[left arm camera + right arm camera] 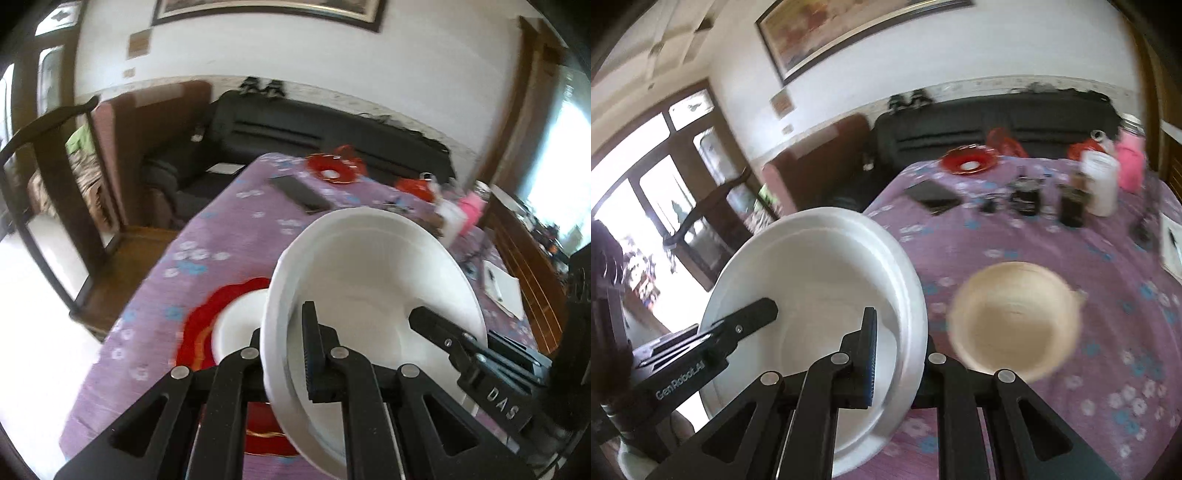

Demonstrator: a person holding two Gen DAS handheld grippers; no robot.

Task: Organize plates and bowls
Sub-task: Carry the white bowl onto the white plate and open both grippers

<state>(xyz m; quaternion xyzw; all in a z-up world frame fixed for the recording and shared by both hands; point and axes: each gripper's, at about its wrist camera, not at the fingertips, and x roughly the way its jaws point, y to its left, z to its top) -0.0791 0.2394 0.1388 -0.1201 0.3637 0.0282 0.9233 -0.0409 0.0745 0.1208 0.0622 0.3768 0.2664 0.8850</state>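
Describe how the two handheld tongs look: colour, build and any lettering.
Both tongs are black, with angular linkage arms, silver round pivot pins and blue ribbed pads. The right one reads "DAS"; the left one reads "Gen Robot.AI".

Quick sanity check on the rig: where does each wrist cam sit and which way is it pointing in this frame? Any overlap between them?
Left wrist: sits on the left gripper, looking along its fingers across the purple tablecloth toward the black sofa; its fingers clamp the white bowl rim, and the right gripper intrudes.
Right wrist: sits on the right gripper, facing the same way; it grips the bowl's opposite rim, beside a tan bowl; the left gripper intrudes.
Shared: white bowl, tablecloth, sofa, red dish.
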